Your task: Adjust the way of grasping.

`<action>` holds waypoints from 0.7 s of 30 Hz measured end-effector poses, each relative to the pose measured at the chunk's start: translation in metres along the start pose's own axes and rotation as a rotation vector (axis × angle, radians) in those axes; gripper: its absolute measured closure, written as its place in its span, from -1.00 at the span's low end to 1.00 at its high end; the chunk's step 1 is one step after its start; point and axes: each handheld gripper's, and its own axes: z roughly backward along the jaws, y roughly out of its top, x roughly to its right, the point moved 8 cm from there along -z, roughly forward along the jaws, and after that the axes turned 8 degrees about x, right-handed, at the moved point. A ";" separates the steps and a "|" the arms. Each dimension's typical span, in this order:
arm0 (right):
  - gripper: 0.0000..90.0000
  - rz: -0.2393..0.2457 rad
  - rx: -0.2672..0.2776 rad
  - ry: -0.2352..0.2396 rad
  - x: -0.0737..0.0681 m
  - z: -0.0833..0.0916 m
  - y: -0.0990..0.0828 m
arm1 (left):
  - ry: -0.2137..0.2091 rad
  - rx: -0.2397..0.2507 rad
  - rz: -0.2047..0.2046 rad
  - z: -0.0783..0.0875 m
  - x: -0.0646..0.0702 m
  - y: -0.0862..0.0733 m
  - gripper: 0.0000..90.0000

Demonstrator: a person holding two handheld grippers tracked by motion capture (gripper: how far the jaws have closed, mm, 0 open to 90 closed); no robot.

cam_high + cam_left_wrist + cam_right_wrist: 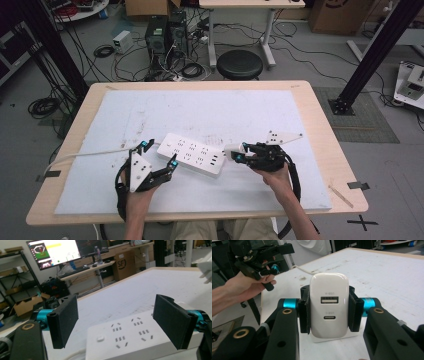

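**Two hand-held grippers at a white power strip**

A white power strip (191, 154) lies slantwise on a pale mat (250, 110) covering a wooden table (325, 145). Everything below is placed relative to that strip.

At the strip's cord end, the left gripper (159, 154) is held by the person's left hand (135, 192). Its jaws are spread wide apart, one on either side of the strip's end, gripping nothing. In the left gripper view the strip (130, 340) sits between the two black pads (65, 320), with clear space on both sides. The white cord (85, 155) runs from this end off toward the table's edge.

At the strip's opposite end, the right gripper (239, 152) is held by the person's right hand (275, 175). Its jaws are clamped on a white charger (233, 149), just beside the strip's end. In the right gripper view the charger (329, 307) stands upright between the pads (303, 312), showing two ports, one above the other. Whether it touches the strip cannot be told.

Beyond the table stands a black stool (239, 64).
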 end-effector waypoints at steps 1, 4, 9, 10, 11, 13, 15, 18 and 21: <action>0.41 0.000 0.000 0.000 0.000 0.000 0.000 | 0.000 0.000 0.000 0.000 0.000 0.000 -0.54; 0.41 0.004 -0.008 -0.010 0.001 0.001 -0.001 | 0.051 -0.037 0.039 0.011 -0.019 -0.006 -0.54; 0.41 0.015 -0.008 -0.027 0.000 0.004 0.000 | 0.093 -0.063 0.071 0.024 -0.036 -0.011 -0.53; 0.41 0.015 -0.008 -0.027 0.000 0.004 0.000 | 0.093 -0.063 0.071 0.024 -0.036 -0.011 -0.53; 0.41 0.016 -0.005 -0.030 -0.001 0.006 0.000 | 0.110 -0.072 0.091 0.029 -0.042 -0.013 -0.53; 0.41 0.027 0.004 -0.042 0.000 0.008 0.002 | 0.117 -0.076 0.114 0.034 -0.048 -0.014 -0.53; 0.41 0.026 0.008 -0.053 0.000 0.010 0.002 | 0.130 -0.079 0.127 0.038 -0.053 -0.016 -0.53; 0.41 0.029 0.018 -0.060 0.001 0.012 0.003 | 0.134 -0.079 0.132 0.040 -0.055 -0.016 -0.53; 0.41 0.031 0.024 -0.078 0.003 0.015 0.004 | 0.155 -0.079 0.144 0.046 -0.060 -0.018 -0.53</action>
